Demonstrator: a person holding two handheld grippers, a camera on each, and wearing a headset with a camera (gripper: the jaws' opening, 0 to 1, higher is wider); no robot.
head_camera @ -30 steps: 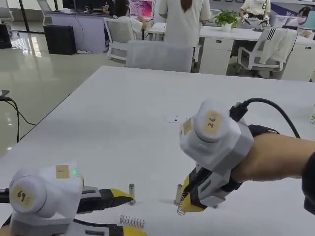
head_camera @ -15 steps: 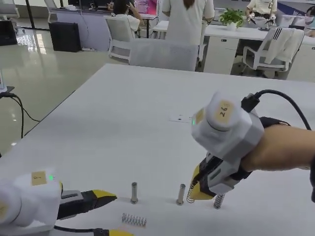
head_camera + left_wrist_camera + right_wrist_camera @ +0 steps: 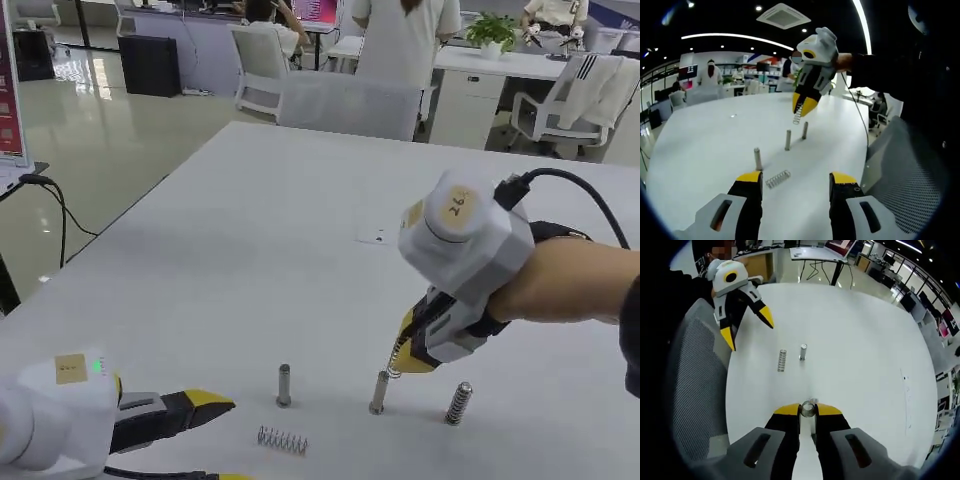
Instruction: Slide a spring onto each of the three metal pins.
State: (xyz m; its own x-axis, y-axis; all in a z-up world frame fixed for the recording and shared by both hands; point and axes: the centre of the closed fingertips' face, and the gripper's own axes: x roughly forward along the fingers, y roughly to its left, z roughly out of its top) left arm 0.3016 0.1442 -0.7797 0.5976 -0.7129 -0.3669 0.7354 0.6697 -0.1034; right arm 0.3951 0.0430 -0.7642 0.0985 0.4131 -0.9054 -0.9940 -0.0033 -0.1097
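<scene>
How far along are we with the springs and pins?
One of three done: the first spring already sits on the far-right pin in the head view. In hand: the right tongs grip a second spring just above the middle pin. Left: seat it, then put the loose spring lying on the table onto the bare left pin; the left tongs are open.

"26" sticker (image 3: 457,205) on right hand-held gripper (image 3: 407,359)

Three pins (image 3: 284,385), three springs (image 3: 281,440).
</scene>
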